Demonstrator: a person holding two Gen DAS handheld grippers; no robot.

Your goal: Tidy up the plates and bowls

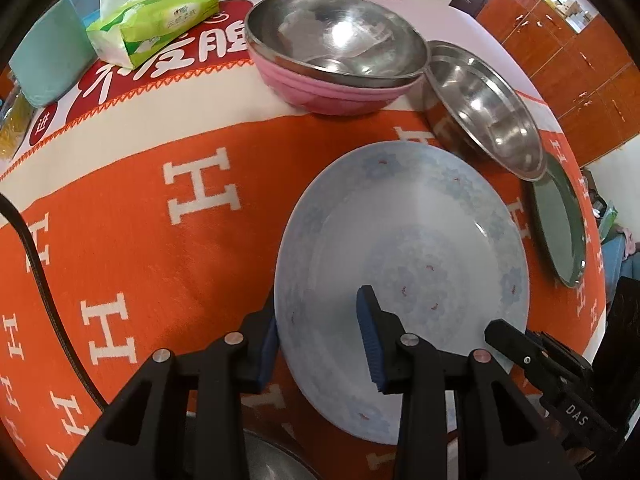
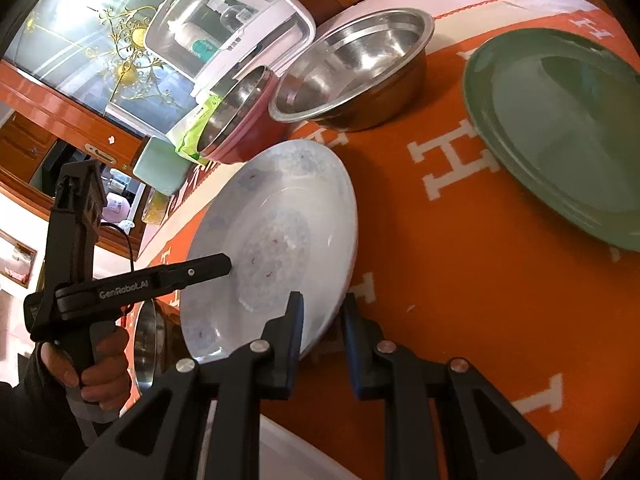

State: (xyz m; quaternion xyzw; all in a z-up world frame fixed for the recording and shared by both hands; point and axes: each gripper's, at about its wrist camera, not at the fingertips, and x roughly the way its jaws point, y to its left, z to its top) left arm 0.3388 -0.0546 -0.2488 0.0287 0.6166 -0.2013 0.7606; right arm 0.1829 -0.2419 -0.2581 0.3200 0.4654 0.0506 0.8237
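The orange cloth (image 1: 160, 248) covered the table, and on it lay the pale blue plate (image 1: 404, 264), with the green plate (image 2: 560, 128) well apart. The left gripper (image 1: 320, 336) had its jaws spread across that blue plate's near rim, not clamped. The right gripper (image 2: 320, 320) straddled the opposite rim, jaws likewise released.

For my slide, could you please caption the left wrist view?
Left gripper open astride the pale blue floral plate rim.
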